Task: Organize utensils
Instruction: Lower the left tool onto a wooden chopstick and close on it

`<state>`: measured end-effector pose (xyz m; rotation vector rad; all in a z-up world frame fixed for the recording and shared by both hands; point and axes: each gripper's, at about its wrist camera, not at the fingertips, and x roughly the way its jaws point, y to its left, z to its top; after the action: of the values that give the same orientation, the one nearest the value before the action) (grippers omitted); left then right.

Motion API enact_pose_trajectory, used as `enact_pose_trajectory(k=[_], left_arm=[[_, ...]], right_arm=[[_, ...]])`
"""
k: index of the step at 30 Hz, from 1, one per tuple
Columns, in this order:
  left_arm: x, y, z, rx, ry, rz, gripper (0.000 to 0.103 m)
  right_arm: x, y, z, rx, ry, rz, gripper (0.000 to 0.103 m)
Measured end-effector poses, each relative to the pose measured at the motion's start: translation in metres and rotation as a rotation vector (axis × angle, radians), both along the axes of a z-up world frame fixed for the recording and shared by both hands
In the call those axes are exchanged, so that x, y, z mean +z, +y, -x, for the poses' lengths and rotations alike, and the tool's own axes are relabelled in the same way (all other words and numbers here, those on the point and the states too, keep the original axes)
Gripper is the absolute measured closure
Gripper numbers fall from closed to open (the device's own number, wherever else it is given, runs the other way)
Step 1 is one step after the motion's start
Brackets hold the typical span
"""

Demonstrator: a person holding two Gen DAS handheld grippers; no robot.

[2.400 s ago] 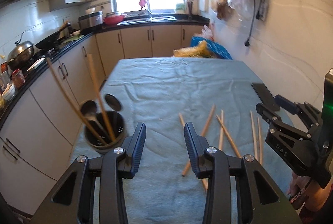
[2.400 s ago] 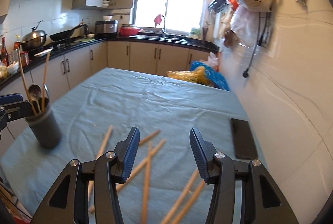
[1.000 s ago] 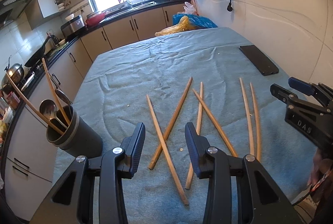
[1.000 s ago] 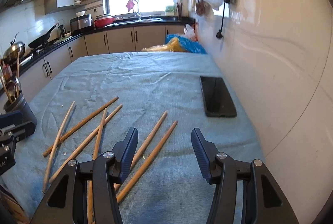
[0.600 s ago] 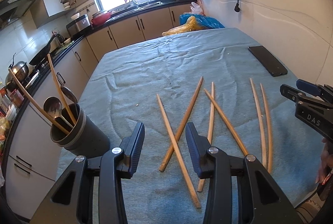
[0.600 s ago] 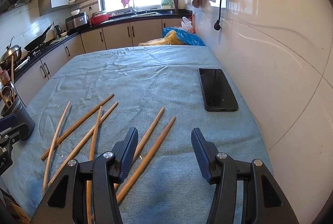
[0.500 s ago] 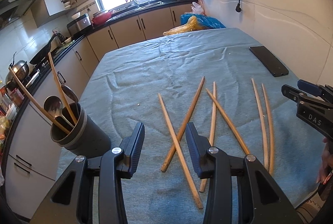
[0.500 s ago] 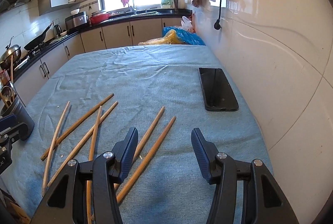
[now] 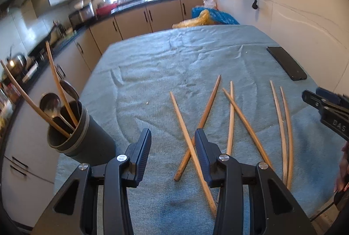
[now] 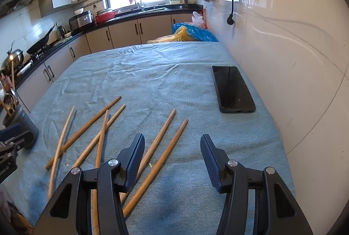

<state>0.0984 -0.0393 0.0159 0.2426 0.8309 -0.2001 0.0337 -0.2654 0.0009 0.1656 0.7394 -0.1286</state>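
Chopsticks' point(image 9: 189, 136) near ends hidden behind left gripper point(image 9: 172, 143) jaws.

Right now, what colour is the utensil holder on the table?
Dark grey utensil holder, seen best in the left wrist view.

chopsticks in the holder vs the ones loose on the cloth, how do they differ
The two chopsticks in the holder stand tilted, leaning out of the dark cup beside metal spoons; the loose chopsticks lie flat on the blue cloth. The loose ones number six and some cross each other. Both sets are long, plain wood.
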Motion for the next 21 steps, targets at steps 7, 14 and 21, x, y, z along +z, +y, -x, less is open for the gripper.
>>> enact_pose_trajectory(k=[7,14,21], left_arm=[[0.003,0.018,-0.051,0.028,0.216,0.129,0.063],[-0.018,0.005,-0.099,0.096,0.361,0.139,0.068],[-0.044,-0.006,-0.122,0.118,0.427,0.128,0.068]], right_arm=[[0.009,-0.032,-0.003,0.014,0.009,-0.174,0.056],[0.014,-0.051,0.0,-0.007,0.006,-0.236,0.06],[0.006,-0.066,-0.004,-0.024,0.033,-0.302,0.06]])
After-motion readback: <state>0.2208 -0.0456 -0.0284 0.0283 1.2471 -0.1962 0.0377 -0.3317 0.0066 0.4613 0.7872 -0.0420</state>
